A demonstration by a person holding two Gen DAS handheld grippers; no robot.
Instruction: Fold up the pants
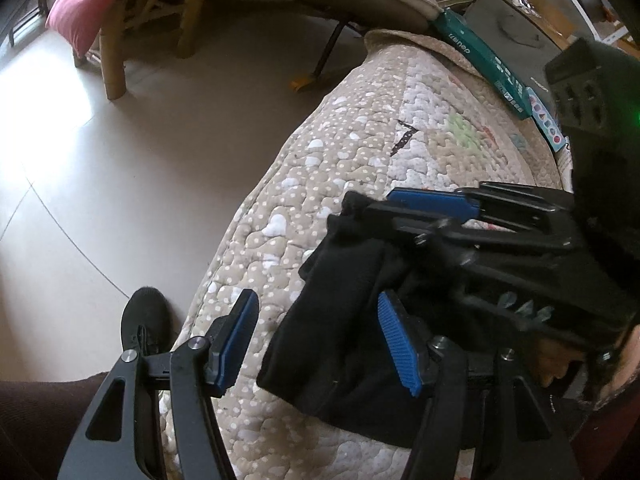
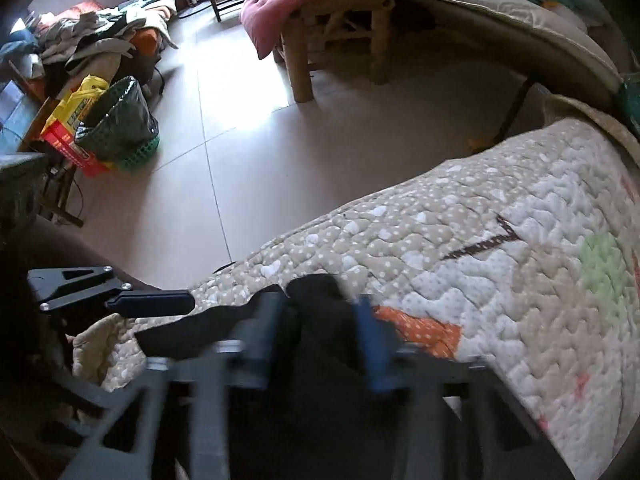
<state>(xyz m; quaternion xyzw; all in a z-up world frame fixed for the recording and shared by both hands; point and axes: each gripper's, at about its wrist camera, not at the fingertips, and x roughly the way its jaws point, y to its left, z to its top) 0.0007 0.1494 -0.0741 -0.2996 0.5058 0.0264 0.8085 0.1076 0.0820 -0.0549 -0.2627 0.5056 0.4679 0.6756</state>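
A: Black soft-fabric pants (image 1: 344,320), bunched into a thick wad, lie on the beige quilted bed cover (image 1: 360,140) near its front edge, by the tiled floor. Left gripper (image 1: 320,340) hovers over the wad's edge-side end, blue pads standing wide; one pad is over bare quilt, the other sits at or on the cloth, so nothing is pinched.

B: And the right gripper (image 1: 404,248)?

A: Seen from the left wrist cam, it reaches across the wad from the far side, blue-padded fingers low on the fabric. Its own cam is motion-blurred: jaws narrow, black cloth (image 2: 320,312) between them. Whether the pads are biting, can't tell.

B: Which step, then?

A: Prob. a late fold — pants already compact, right gripper taking a hold at one end, left not yet gripping. That's a judgement, not a sighting.

B: Next move?

A: Likely calls for the right pads to be firmly on all layers, then the left to close on the near end so the wad doesn't slide toward the quilt's front edge & off to the floor. Thick layers may slip out of a shallow pinch.
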